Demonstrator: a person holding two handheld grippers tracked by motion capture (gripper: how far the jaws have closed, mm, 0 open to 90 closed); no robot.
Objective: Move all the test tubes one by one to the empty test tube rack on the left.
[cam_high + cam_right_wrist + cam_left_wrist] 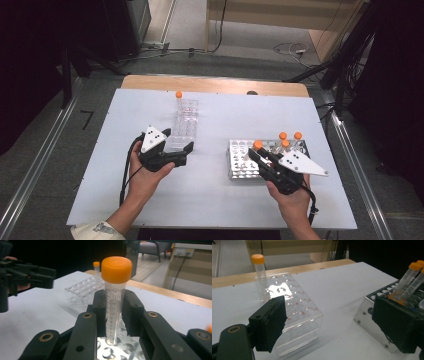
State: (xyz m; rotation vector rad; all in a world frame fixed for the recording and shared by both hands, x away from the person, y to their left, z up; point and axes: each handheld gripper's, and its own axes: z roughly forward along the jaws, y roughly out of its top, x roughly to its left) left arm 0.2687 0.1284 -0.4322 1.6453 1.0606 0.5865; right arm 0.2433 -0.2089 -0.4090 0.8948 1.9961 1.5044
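Note:
My right gripper point(258, 152) point(114, 312) is shut on a clear tube with an orange cap point(257, 145) point(116, 268), held upright just above the holes of a metal rack point(239, 161) point(125, 350). Three more orange-capped tubes point(288, 140) point(412, 277) stand in that rack's far right part. My left gripper point(177, 141) point(334, 325) is open at the near end of a clear plastic rack point(184, 125) point(294, 312), with nothing between its jaws. One orange-capped tube point(179, 95) point(259, 267) stands at the clear rack's far end.
Both racks sit on a white tabletop point(215, 200) with a wooden strip point(215, 84) along its far edge. Metal rails run along the floor on both sides. Cables lie on the floor beyond the table.

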